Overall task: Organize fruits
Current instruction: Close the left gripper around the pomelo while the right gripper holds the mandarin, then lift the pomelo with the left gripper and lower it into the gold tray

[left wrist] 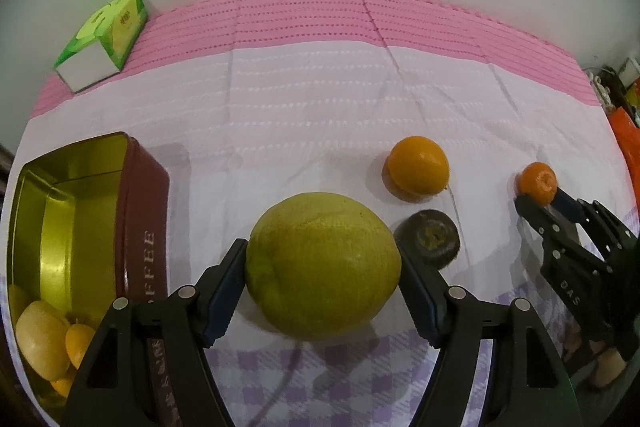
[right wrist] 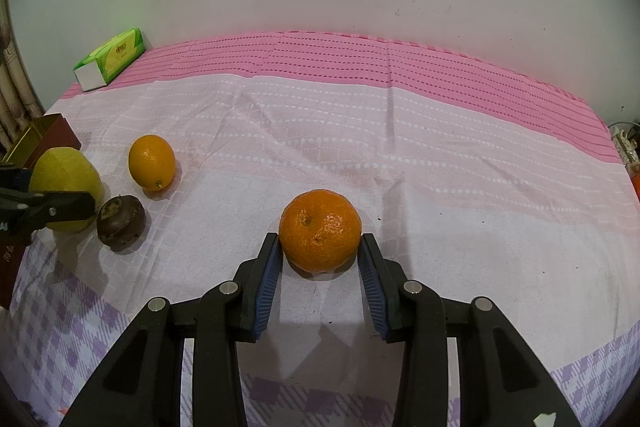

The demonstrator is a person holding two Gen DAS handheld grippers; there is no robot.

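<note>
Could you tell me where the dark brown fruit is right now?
The dark brown fruit lies on the cloth just right of the big yellow-green citrus, in front of the smooth orange.

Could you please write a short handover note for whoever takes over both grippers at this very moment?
Left gripper: pads against both sides of the large yellow-green citrus, which sits on the tablecloth.
Right gripper: shut on the mandarin, also on the cloth.
Tin: open, to the left of the citrus, already holding a pale yellow fruit and some small orange ones.
Loose on the cloth: a smooth orange and a dark brown fruit, neither touched.
Left to do, judging by the tin: probably lift both gripped fruits into it, then the two loose ones.
</note>
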